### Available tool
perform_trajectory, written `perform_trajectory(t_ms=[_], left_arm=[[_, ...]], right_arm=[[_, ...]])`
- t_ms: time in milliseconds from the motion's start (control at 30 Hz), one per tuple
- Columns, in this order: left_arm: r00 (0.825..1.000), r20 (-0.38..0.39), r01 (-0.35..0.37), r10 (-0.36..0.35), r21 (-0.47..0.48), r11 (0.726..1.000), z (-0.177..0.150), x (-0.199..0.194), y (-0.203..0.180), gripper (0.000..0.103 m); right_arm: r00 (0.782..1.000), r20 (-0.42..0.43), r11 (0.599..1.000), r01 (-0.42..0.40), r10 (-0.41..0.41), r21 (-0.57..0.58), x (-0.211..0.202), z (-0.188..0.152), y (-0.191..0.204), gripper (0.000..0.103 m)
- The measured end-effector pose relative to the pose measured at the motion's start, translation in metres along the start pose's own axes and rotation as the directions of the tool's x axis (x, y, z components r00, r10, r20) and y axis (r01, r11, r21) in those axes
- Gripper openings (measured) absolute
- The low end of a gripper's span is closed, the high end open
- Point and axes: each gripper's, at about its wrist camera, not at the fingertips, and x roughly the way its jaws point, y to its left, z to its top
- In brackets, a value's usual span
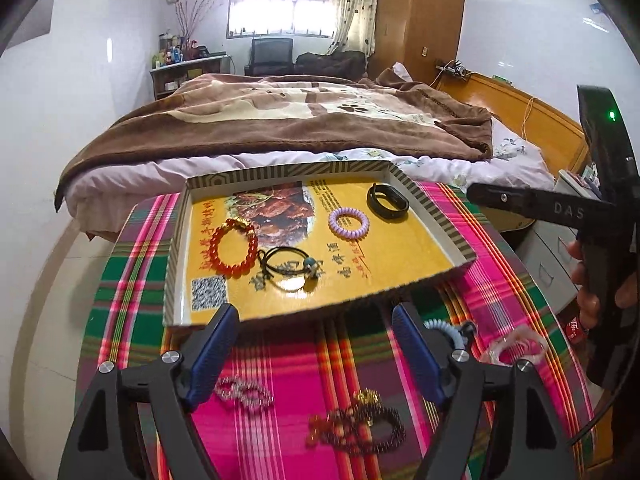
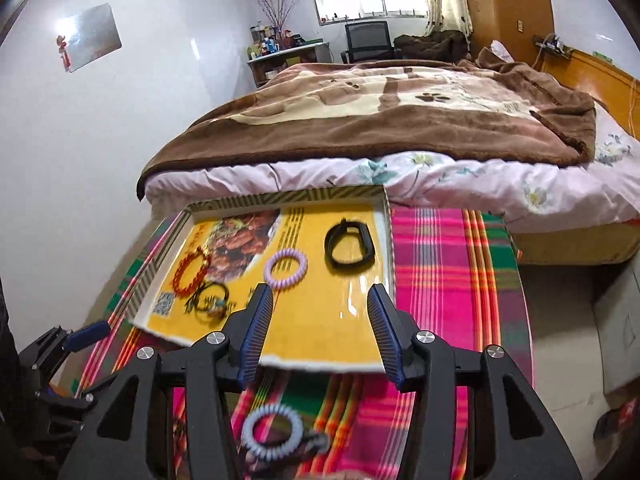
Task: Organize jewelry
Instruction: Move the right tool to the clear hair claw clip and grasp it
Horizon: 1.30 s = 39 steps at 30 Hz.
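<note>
Only the left wrist view shows the beaded bracelets (image 1: 356, 420) and a crystal bracelet (image 1: 244, 394) low in the frame, lying on the plaid surface (image 1: 500, 264) between the spread fingers of the left claw (image 1: 314, 354). The right claw (image 2: 320, 332), also spread and empty, hovers above a pale blue coil hair tie (image 2: 274, 430). In the yellow tray (image 1: 436, 216), mid-frame beyond both claws, lie a red bracelet (image 1: 234, 248), a purple coil tie (image 1: 348, 220) and a black band (image 1: 387, 197).
</note>
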Motion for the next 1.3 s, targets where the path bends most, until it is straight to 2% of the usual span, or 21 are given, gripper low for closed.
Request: perform_trajectory(t_ms=[367,600,767,1000,1167,1300], left_arm=[[0.999,0.030,-0.030,0.031,-0.004,1.000,-0.026,-0.035,-0.002,0.080],[1.000,0.024,-0.019,0.020,-0.031,0.999,-0.041,-0.048,0.007,0.081],[0.999,0.036,0.032,-0.029,-0.091,0.995,-0.057,-0.052,0.023,0.086],[0.998,-0.013,0.059,-0.061,-0.128,0.990,-0.082,-0.041,0.034,0.086],[0.997,-0.057,0.046,-0.055,-0.137,0.989,-0.099,-0.036,0.039,0.086],[0.997,-0.058,0.042,-0.051,-0.148,0.988,-0.101,-0.038,0.041,0.086]], right_arm=[[1.000,-0.002,1.000,-0.015,0.015,-0.019,-0.031,-0.049,-0.003,0.050],[1.000,-0.004,0.999,-0.018,0.018,-0.032,-0.046,-0.076,-0.010,0.051],[1.000,-0.012,1.000,0.009,-0.009,-0.022,-0.053,-0.096,-0.027,0.056],[0.997,-0.060,0.998,-0.052,0.050,-0.026,-0.048,-0.118,-0.046,0.057],[0.991,-0.052,0.983,-0.133,0.127,-0.126,-0.047,-0.127,-0.039,0.058],[0.990,-0.087,0.975,-0.126,0.111,-0.185,-0.035,-0.129,-0.038,0.058]])
